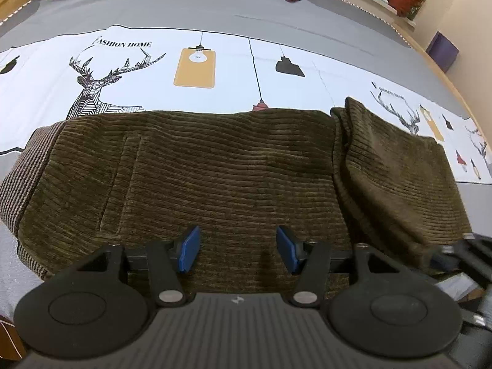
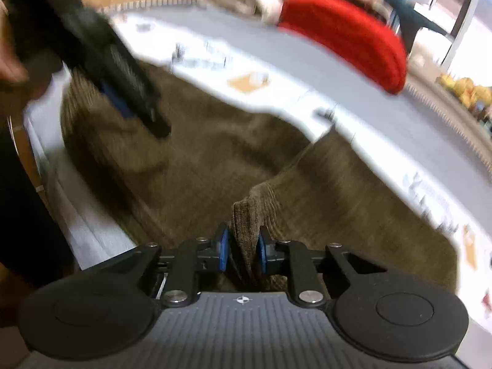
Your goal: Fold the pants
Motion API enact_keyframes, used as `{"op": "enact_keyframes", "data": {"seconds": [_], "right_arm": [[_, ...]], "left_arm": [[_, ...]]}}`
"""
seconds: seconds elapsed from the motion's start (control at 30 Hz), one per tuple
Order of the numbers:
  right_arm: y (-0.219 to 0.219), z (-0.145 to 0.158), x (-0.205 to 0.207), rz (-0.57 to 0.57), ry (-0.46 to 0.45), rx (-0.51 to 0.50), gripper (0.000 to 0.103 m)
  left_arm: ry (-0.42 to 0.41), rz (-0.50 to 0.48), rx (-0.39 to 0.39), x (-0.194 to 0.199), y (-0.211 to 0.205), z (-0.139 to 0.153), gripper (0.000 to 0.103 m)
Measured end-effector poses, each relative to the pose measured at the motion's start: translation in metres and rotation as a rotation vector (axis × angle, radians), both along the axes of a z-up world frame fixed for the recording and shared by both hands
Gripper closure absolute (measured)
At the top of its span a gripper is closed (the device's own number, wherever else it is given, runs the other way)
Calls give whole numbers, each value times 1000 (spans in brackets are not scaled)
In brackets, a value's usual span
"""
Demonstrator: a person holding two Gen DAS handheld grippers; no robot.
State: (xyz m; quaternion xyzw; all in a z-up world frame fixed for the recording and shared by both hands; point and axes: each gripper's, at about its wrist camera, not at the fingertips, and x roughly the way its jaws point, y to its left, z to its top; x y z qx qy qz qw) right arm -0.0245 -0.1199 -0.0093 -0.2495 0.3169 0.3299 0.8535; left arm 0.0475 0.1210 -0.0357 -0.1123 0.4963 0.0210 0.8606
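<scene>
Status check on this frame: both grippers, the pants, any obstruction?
Left gripper open above olive-brown corduroy pants. Right gripper shut on a bunched fold. Nothing blocking on the printed bedsheet.

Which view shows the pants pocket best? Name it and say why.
The left wrist view: the pocket on the brown corduroy pants lies sharp and unobstructed, left of the open left hand-held gripper. The right wrist view is motion-blurred; no pocket can be made out there.
</scene>
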Motion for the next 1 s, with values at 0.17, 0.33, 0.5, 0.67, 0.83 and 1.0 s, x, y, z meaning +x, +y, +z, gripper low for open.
{"op": "enact_keyframes", "data": {"seconds": [0.17,0.33,0.5,0.67,0.83,1.0], "right_arm": [[-8,2,-25,120,-15,7,82],[-18,-2,-25,91,55,40,75],[-70,35,-10,-81,80,281,55],[-129,7,34,-497,214,244,56],[-171,-16,46,-640,400,309,59],[-203,2,40,-768,250,349,52]], "left_arm": [[-20,-25,-23,6,-10,4,43],[-23,-36,-42,11,-23,4,43],[-63,-150,-105,16,-50,7,63],[-23,-362,-194,16,-91,-1,78],[136,-363,-93,23,-102,-29,71],[23,-224,-174,37,-81,-5,71]]}}
